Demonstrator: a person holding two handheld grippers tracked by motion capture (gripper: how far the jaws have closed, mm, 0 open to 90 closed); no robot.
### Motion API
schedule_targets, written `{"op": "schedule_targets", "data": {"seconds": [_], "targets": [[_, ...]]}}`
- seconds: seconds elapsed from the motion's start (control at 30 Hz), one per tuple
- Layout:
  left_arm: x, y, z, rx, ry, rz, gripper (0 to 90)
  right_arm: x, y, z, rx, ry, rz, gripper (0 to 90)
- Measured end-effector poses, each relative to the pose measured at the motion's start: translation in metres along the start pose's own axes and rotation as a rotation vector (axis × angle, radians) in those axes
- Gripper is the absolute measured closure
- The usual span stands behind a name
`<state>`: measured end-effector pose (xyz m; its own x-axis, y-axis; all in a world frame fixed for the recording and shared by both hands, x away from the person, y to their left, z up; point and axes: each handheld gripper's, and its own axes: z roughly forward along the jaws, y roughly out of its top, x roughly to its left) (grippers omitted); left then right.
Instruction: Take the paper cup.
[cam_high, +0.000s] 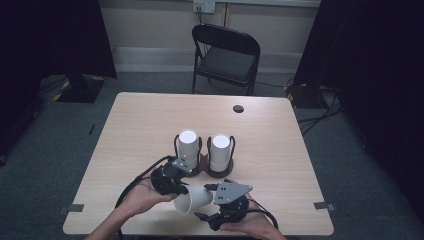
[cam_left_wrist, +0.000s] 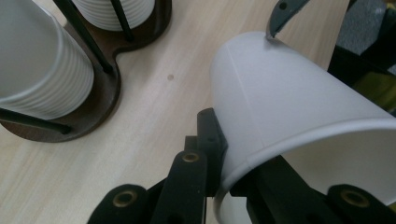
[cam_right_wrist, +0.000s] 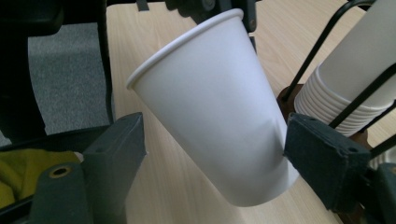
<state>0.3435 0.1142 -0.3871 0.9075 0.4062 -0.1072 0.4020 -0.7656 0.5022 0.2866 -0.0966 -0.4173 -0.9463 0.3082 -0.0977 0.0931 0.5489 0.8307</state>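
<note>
A single white paper cup (cam_high: 192, 200) lies tilted on its side in the air near the table's front edge, between my two grippers. My left gripper (cam_high: 182, 190) is shut on the cup's rim (cam_left_wrist: 243, 163), one jaw inside the mouth and one outside. My right gripper (cam_high: 204, 201) straddles the cup's body (cam_right_wrist: 210, 116) near its base. One jaw touches the cup's wall and the other stands a little off it, so it is open. Just behind, two upside-down stacks of white cups (cam_high: 188, 145) (cam_high: 220, 147) stand in a dark wire holder (cam_high: 205, 171).
The holder's dark wooden base (cam_left_wrist: 102, 102) and thin black uprights (cam_right_wrist: 327, 42) are close to both grippers. A black folding chair (cam_high: 227, 55) stands beyond the table's far edge. A round cable hole (cam_high: 238, 108) sits near the back of the tabletop.
</note>
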Motion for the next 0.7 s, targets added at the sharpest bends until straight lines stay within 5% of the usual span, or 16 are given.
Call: {"op": "schedule_targets", "data": {"seconds": [0.37, 0.7], "targets": [[0.000, 0.014, 0.008, 0.084, -0.042, -0.019, 87.4, 0.008, -0.001, 0.016, 0.081, -0.076, -0.152, 18.6], [-0.001, 0.022, 0.009, 0.085, -0.086, -0.039, 87.3, 0.016, -0.002, 0.023, 0.075, -0.152, -0.274, 21.6]]}}
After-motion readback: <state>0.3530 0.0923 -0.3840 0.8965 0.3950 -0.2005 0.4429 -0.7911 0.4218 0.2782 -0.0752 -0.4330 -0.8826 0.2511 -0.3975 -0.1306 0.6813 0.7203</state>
